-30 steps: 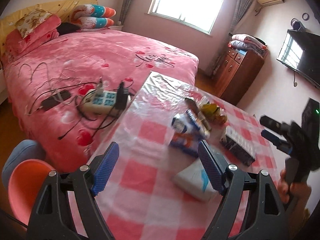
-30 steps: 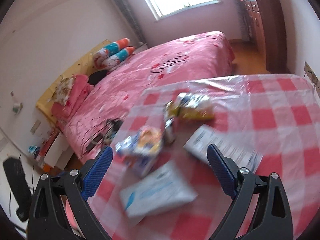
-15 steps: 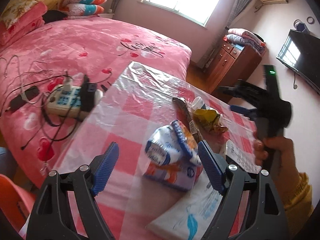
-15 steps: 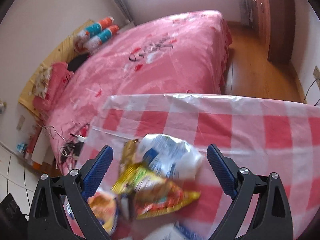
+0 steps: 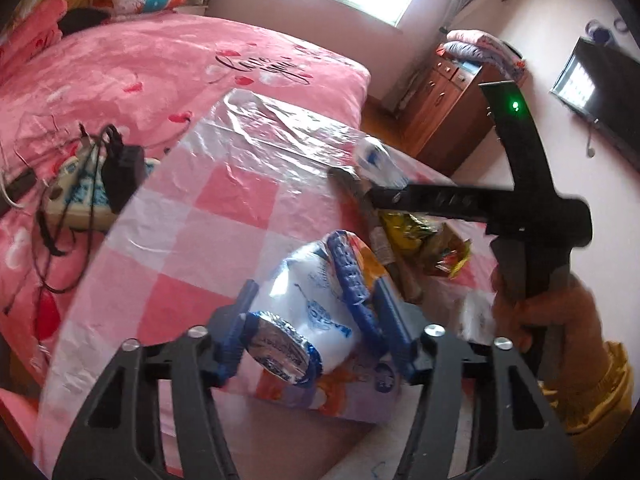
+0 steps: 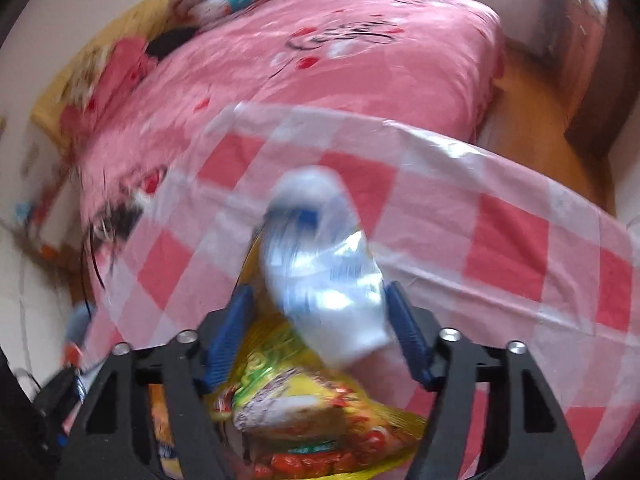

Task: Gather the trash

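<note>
My left claw [image 5: 312, 316] is closing around a white plastic wrapper with blue print [image 5: 316, 300], crumpled and puffy, with a round blue-edged end facing me. The wrapper sits between the blue pads; the right pad looks to be against its folded blue edge, while on the left I cannot tell whether the pad [image 5: 240, 320] presses it yet. This wrapper lies on top of a flat lilac and orange packet [image 5: 348, 392] on the near part of the table with the pink and white checked cover [image 5: 192, 240].

My right claw [image 6: 320, 336] is also closing, with a second white and blue plastic wrapper [image 6: 320, 280] between its pads. That one is blurred, shiny and bunched up, standing up from the pile towards the far side. Its lower part fills the gap between the pads, but the blur keeps me from saying whether they squeeze it. Under it, nearer to me, lies a yellow snack bag with red and green print [image 6: 320, 420], glossy and wrinkled.

From the left camera, the right claw reaches in from the right over that yellow bag [image 5: 420, 236], held by a hand [image 5: 552, 312] in a yellow sleeve [image 5: 600, 384]. Beyond the table's left edge, a power strip with black plugs and cables [image 5: 92, 184] rests on the pink bed [image 5: 160, 64].
</note>
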